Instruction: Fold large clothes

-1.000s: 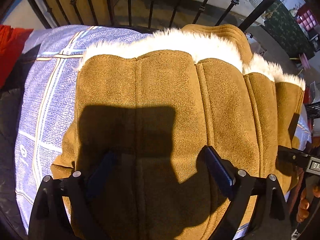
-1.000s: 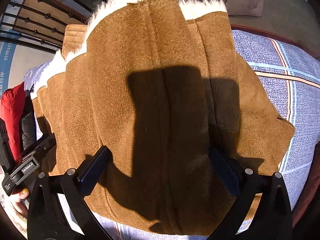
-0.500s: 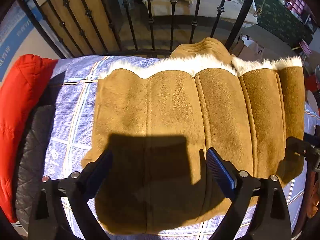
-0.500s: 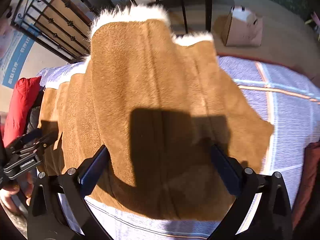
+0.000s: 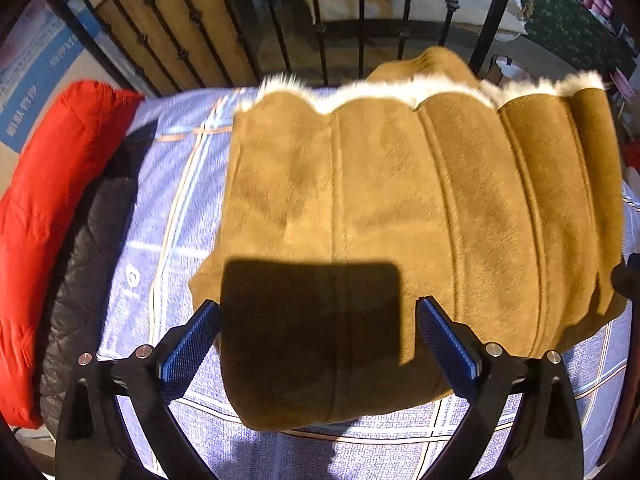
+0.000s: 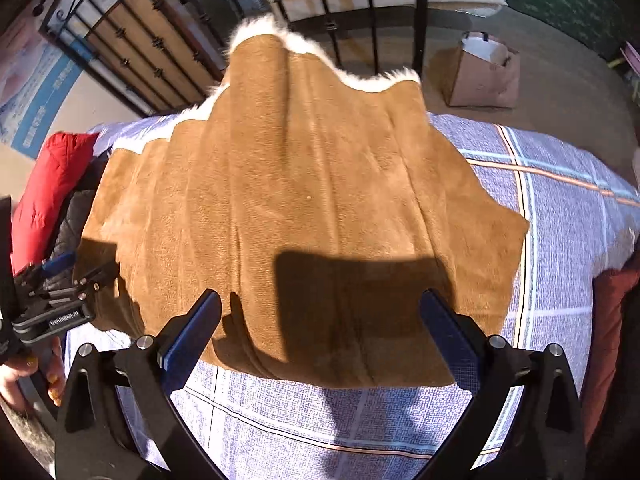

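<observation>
Both tools, left tool (image 5: pixel 318 332) just opening and right tool (image 6: pixel 320 328), gape empty above the folded suede coat (image 5: pixel 400 220) on the bed (image 6: pixel 560 208); that bulky fold could spring open unpinned.

We see a tan coat (image 5: pixel 400 208) of matt, napped suede-like cloth, edged with fluffy white fur trim (image 5: pixel 384 92). It lies on a woven checked bedsheet (image 6: pixel 560 208) with a coarse, grainy weave. Beside it sit a smooth red padded jacket (image 5: pixel 44 208) and a dark quilted garment (image 5: pixel 84 264) (slightly shiny). The railing (image 5: pixel 360 20) looks like black wrought metal. The gripper pads (image 5: pixel 188 352) are blue, finely ribbed, on matt black plastic arms with bright metal screws.
</observation>
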The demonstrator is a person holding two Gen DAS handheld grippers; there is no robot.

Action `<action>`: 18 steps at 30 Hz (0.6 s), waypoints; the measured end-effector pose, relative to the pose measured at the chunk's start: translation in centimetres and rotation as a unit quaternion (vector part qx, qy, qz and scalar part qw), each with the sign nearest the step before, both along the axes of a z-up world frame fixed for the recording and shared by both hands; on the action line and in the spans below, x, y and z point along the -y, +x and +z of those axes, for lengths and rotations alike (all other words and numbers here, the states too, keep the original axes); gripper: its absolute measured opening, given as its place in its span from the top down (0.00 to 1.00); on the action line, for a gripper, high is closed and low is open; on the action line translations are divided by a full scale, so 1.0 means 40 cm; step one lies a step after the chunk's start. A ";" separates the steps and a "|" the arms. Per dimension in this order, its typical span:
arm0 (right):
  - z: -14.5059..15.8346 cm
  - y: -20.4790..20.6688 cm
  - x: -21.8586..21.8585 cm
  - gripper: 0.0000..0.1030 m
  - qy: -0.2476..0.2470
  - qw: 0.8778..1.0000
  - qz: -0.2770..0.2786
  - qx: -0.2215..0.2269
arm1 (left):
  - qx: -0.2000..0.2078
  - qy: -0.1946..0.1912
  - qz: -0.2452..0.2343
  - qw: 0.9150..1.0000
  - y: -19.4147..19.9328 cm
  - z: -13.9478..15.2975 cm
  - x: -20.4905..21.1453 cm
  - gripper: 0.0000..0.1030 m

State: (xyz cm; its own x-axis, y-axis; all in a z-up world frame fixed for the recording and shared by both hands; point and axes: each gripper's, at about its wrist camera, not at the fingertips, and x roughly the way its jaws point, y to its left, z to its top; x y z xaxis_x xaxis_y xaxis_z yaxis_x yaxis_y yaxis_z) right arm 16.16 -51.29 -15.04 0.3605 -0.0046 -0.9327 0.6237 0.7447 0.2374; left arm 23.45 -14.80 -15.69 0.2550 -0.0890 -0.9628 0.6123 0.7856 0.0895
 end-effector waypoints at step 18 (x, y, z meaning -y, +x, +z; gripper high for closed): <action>-0.043 -0.118 0.122 0.04 0.020 0.993 -0.119 -0.011 | -0.037 -0.028 0.007 0.999 0.029 -0.056 -0.022 0.05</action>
